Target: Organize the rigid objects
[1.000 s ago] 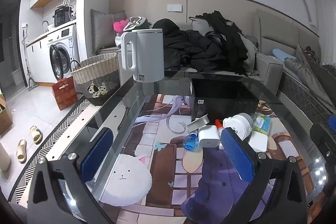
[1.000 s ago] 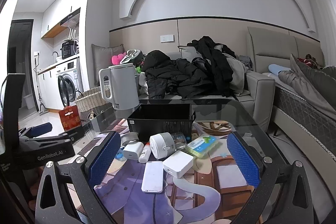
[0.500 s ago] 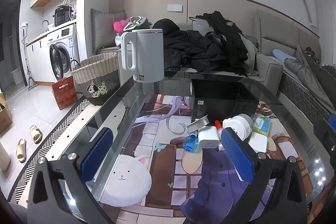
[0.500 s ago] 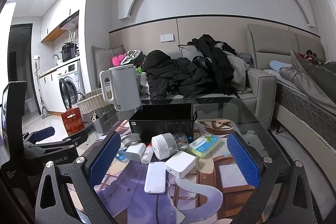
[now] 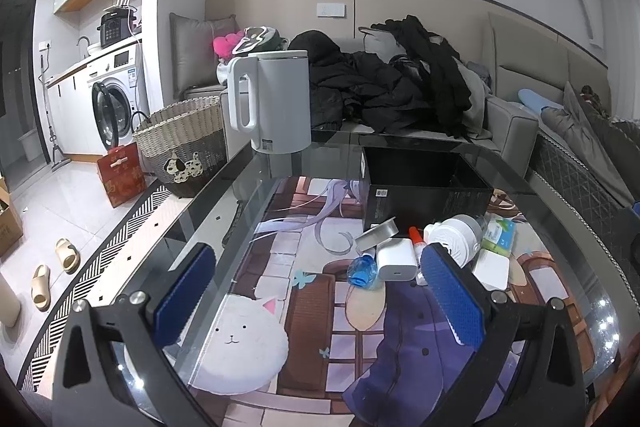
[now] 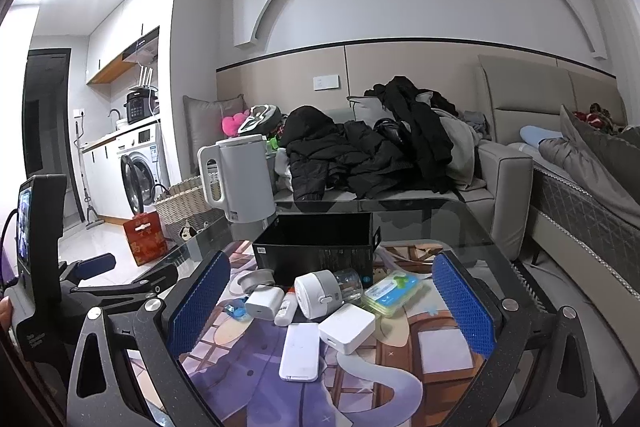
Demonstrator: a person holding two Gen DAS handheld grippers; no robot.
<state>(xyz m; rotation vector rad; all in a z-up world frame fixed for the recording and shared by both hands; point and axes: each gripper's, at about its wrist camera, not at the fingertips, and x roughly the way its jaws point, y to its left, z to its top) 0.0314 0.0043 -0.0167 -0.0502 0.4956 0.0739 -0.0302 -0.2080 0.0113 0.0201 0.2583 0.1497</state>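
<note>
Blue-padded fingers of the right tool (image 6: pixel 332 301) stand wide apart at the bottom of the right wrist view, holding nothing, above a cluster of small things on the glass table (image 6: pixel 436 223). At centre frame lie a flat white remote (image 6: pixel 300 351), a white square box (image 6: pixel 347 323), a white charger (image 6: pixel 264 302), a white round device (image 6: pixel 319 293) and a green-lidded case (image 6: pixel 393 291). Just behind them, an open black box (image 6: pixel 316 247) sits upright and looks empty, with a white kettle (image 6: pixel 240 183) further back at centre left. Left tool (image 5: pixel 318 299) also gapes wide and empty, low in its frame, well short of the cluster at centre right.
</note>
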